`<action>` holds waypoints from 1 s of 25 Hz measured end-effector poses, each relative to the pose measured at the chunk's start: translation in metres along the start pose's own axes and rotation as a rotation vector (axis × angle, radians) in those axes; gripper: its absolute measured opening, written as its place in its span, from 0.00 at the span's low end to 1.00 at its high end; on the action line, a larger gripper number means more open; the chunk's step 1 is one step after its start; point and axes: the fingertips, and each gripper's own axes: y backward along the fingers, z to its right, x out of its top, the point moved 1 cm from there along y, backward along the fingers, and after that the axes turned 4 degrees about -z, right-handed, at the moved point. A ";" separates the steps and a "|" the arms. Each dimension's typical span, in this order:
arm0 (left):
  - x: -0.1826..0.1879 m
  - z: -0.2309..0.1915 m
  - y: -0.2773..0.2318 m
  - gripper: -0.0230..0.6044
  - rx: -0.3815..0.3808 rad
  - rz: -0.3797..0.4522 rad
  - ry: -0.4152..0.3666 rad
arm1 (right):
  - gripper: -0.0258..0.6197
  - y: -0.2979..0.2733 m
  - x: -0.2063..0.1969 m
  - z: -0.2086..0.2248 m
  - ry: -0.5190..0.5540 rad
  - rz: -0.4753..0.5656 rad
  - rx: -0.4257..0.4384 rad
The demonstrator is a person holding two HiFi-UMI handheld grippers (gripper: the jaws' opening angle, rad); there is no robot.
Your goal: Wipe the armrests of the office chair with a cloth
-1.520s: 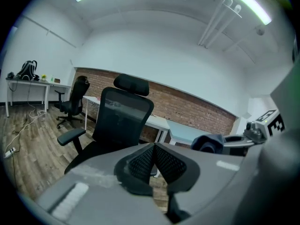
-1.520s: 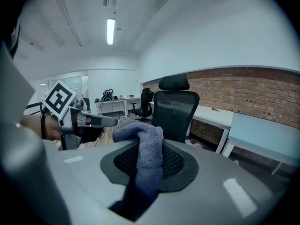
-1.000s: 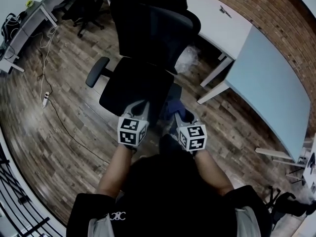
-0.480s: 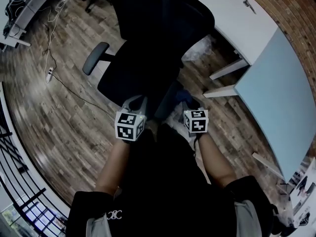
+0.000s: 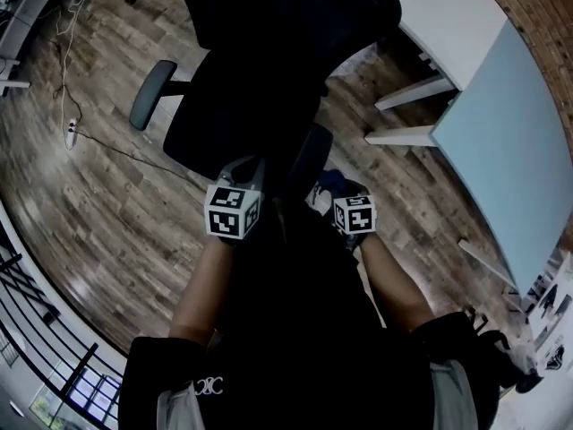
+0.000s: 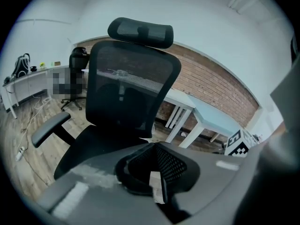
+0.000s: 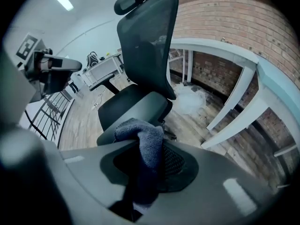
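While the right tool (image 7: 146,165) pinches a blue cloth (image 7: 140,134), left tool (image 6: 157,184) closed empty, office chair (image 6: 126,93) ahead.

Chair (image 6: 131,88): back is see-thru black mesh, armrest (image 5: 150,95) matt dark plastic. Cloth (image 7: 143,137): soft, fuzzy grey-blue knit. Floor (image 5: 81,195): wood planks w/ slight sheen. Wall (image 7: 220,13): rough brick. Bench (image 5: 501,133) top smooth, matt.

Head looks down; gripper views share chair (image 6: 131,88).
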 end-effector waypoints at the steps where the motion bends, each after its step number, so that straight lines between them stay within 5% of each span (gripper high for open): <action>1: 0.003 0.000 -0.004 0.05 -0.009 -0.002 -0.013 | 0.19 -0.001 -0.005 -0.007 0.000 -0.014 0.020; 10: 0.014 0.009 -0.021 0.05 -0.055 -0.037 -0.088 | 0.19 -0.014 -0.065 -0.080 0.198 -0.204 0.278; 21: -0.001 0.008 -0.003 0.05 0.002 -0.056 -0.077 | 0.19 -0.050 -0.025 -0.027 0.060 -0.207 0.156; 25: -0.006 0.009 0.004 0.05 0.003 -0.043 -0.005 | 0.19 -0.052 -0.001 0.002 -0.013 -0.156 0.097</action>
